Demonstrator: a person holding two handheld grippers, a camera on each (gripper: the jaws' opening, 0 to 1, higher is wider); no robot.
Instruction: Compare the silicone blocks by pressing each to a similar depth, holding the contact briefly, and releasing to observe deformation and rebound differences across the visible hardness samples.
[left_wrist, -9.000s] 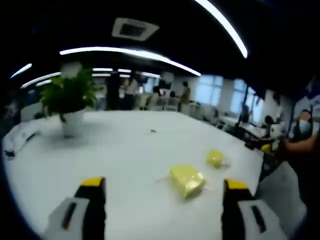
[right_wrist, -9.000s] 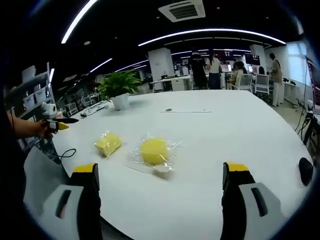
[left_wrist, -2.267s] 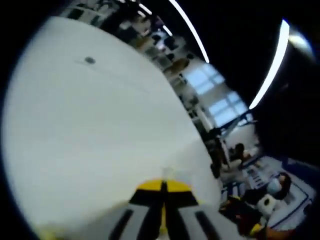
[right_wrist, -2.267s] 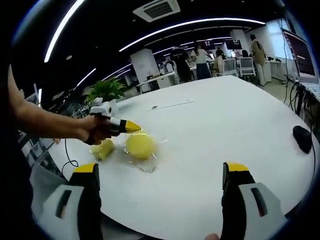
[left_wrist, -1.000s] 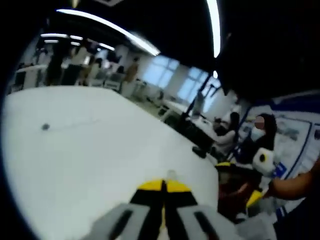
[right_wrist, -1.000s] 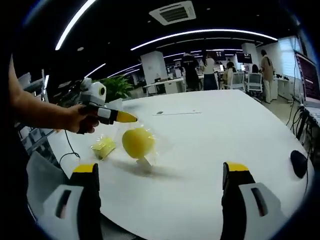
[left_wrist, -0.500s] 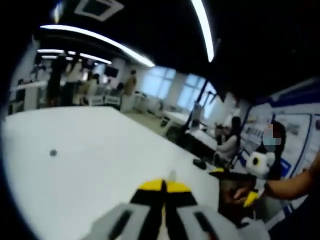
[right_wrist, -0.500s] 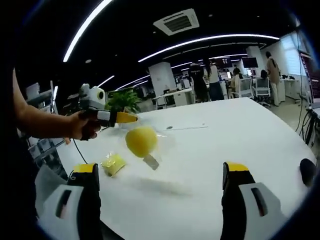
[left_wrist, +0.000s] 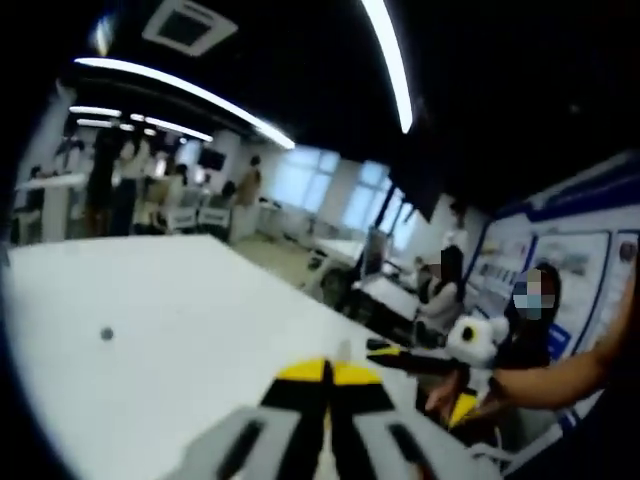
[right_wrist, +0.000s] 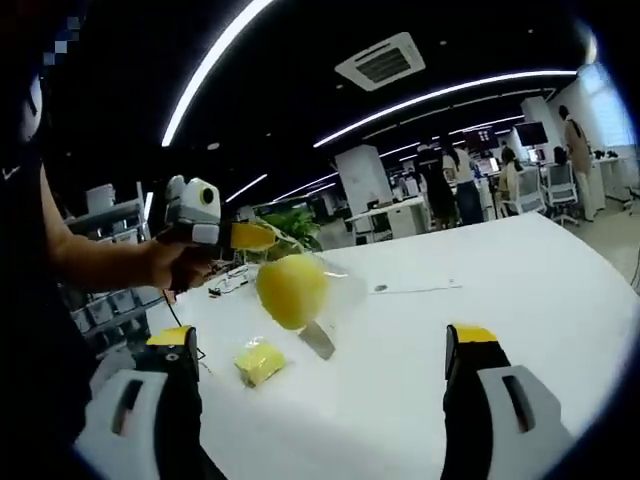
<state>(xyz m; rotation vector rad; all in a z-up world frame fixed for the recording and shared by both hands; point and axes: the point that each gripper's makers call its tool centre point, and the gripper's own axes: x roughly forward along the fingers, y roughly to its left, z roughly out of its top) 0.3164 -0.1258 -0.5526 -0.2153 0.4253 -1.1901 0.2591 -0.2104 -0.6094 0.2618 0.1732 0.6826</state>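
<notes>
Left hand-held gripper (right_wrist: 262, 237), jaws closed, holds the round yellow silicone block in clear wrap (right_wrist: 292, 290) above the white surface (right_wrist: 480, 290); right hand-held gripper (right_wrist: 318, 352) wide open, empty.

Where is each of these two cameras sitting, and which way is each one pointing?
Left gripper view: rides on the left gripper, jaws closed, looking across the white table; the person's forearm shows at right.
Right gripper view: rides on the right gripper, jaws wide apart, facing the left gripper, which holds a bagged yellow ball aloft; a yellow block lies below.
Shared: the table, the left gripper.
</notes>
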